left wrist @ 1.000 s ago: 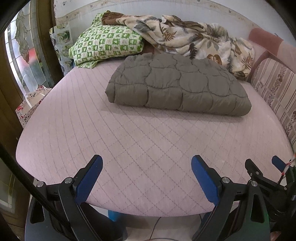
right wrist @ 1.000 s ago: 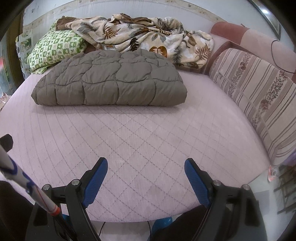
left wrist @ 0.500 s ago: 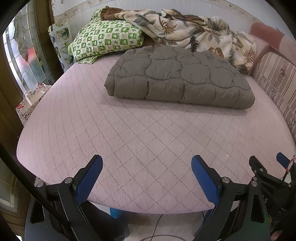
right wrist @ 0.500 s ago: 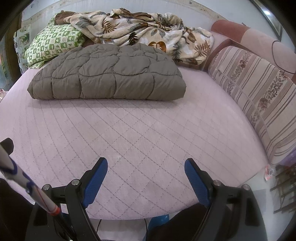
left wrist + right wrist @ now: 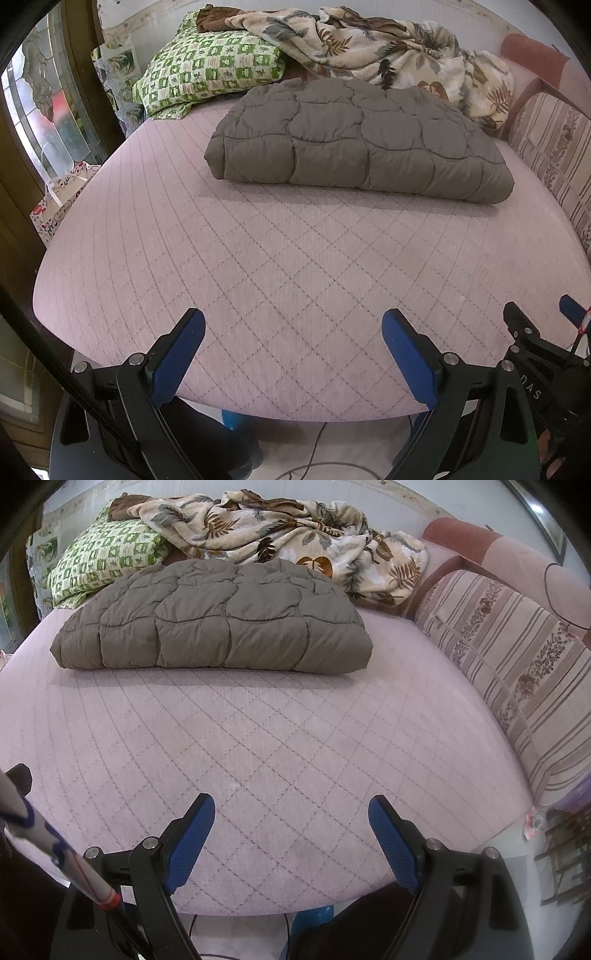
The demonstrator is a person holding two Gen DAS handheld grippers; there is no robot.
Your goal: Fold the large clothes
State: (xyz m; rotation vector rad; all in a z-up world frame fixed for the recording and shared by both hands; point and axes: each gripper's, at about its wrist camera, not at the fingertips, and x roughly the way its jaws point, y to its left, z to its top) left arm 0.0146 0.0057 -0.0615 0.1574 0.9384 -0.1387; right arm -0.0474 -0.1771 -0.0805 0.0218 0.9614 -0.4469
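While both grippers' fingers gape empty | one folded quilt (image 5: 354, 144) | one pillow (image 5: 207, 77)

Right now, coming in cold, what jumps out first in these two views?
The folded grey quilted jacket dominates, lying mid-bed on the pink quilted cover. Behind it, against the wall, sit a crumpled leaf-print blanket and a green checked pillow. Both claws, left and right, hang open and empty over the near edge.
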